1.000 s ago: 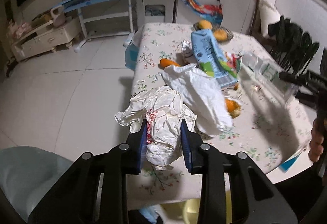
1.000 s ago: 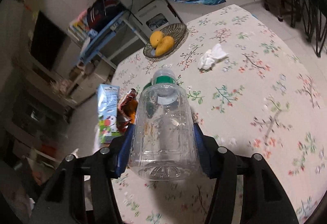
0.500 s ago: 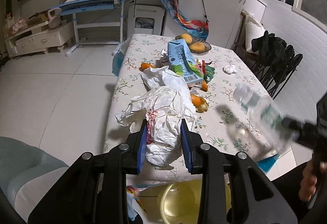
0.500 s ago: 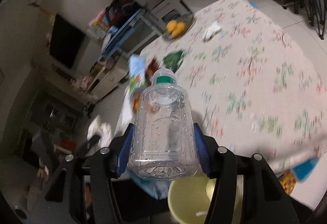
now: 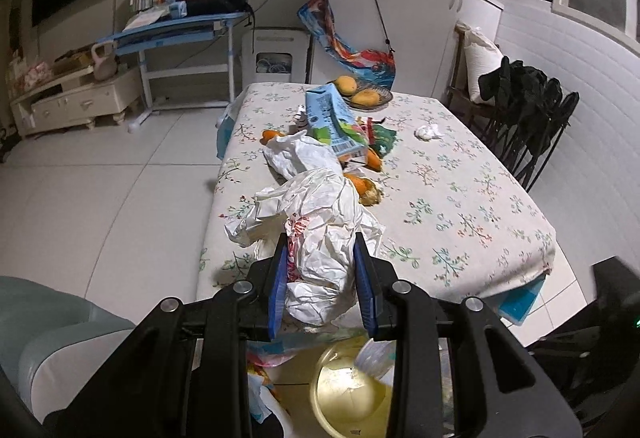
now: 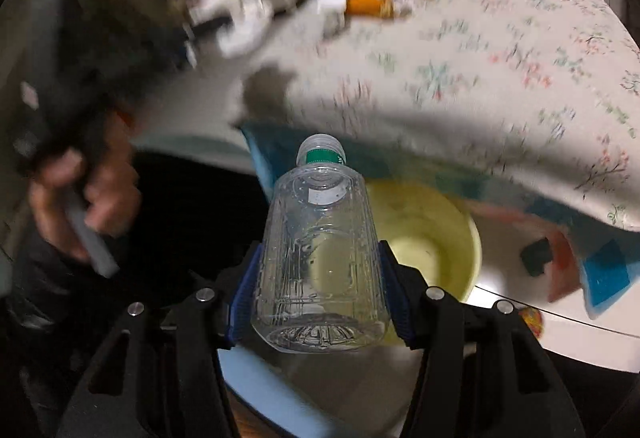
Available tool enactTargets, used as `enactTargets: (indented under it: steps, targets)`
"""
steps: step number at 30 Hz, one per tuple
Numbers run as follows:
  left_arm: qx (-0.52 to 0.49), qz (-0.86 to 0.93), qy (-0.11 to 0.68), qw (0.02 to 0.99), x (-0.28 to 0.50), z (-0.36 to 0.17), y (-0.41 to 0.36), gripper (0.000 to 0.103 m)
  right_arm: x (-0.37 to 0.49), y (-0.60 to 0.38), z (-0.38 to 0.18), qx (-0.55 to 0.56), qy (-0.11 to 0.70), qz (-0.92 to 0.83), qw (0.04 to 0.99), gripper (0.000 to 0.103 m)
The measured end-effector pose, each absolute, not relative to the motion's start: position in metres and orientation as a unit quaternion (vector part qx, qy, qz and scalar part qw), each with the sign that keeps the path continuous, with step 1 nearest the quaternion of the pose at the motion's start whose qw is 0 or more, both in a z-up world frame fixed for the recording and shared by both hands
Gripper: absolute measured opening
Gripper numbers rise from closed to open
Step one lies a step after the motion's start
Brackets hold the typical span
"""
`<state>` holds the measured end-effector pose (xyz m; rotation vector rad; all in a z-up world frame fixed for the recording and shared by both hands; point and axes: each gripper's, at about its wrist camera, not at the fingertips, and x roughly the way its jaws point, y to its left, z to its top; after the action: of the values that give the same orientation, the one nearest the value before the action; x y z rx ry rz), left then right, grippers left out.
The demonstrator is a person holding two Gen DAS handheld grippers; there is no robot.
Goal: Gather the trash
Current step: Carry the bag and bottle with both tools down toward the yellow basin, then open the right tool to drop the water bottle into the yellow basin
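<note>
In the left wrist view my left gripper (image 5: 322,278) is shut on a crumpled white plastic bag (image 5: 320,230), held above the near end of the floral table (image 5: 460,206). In the right wrist view my right gripper (image 6: 318,302) is shut on a clear empty plastic bottle (image 6: 320,258) with a green neck band, held over a yellow bin (image 6: 432,234) on the floor below the table edge. That yellow bin (image 5: 352,394) also shows under the left gripper. A blue carton (image 5: 332,118), another white bag (image 5: 300,158), orange peels (image 5: 360,186) and a tissue (image 5: 428,132) lie on the table.
A fruit basket (image 5: 362,92) stands at the table's far end. Black chairs (image 5: 528,110) line the right side. A blue desk (image 5: 176,30) and a low cabinet (image 5: 76,102) stand at the back left. A person's hand (image 6: 80,198) grips the left tool's handle.
Both grippers have drawn back from the table toward its near edge. The right one tipped downward with the bottle, so the yellow bin now lies under it.
</note>
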<state>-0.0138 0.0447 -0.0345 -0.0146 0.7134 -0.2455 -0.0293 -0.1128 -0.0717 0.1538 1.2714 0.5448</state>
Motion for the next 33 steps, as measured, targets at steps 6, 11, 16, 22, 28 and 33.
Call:
enactTargets:
  steps: [6,11,16,22,28,33]
  targets:
    - [0.008,-0.127,0.343,0.931,-0.028,-0.033,0.038,0.029,-0.018,-0.078,-0.117,-0.018,0.63,0.229,0.742,0.055]
    - [0.014,-0.131,0.342,0.931,-0.035,-0.034,0.034,0.029,-0.011,-0.048,-0.165,-0.084,0.668,0.219,0.706,0.055]
    - [0.014,-0.133,0.343,0.93,-0.039,-0.034,0.034,0.029,-0.006,-0.035,-0.201,-0.107,0.694,0.21,0.681,0.055]
    - [0.015,-0.135,0.344,0.929,-0.04,-0.036,0.032,0.029,-0.019,-0.033,-0.219,-0.114,0.711,0.209,0.662,0.056]
    - [0.017,-0.135,0.346,0.928,-0.041,-0.037,0.031,0.029,-0.024,-0.045,-0.205,-0.1,0.712,0.202,0.665,0.058]
    - [0.015,-0.137,0.35,0.927,-0.044,-0.041,0.031,0.029,-0.026,-0.058,-0.165,-0.074,0.676,0.197,0.706,0.058]
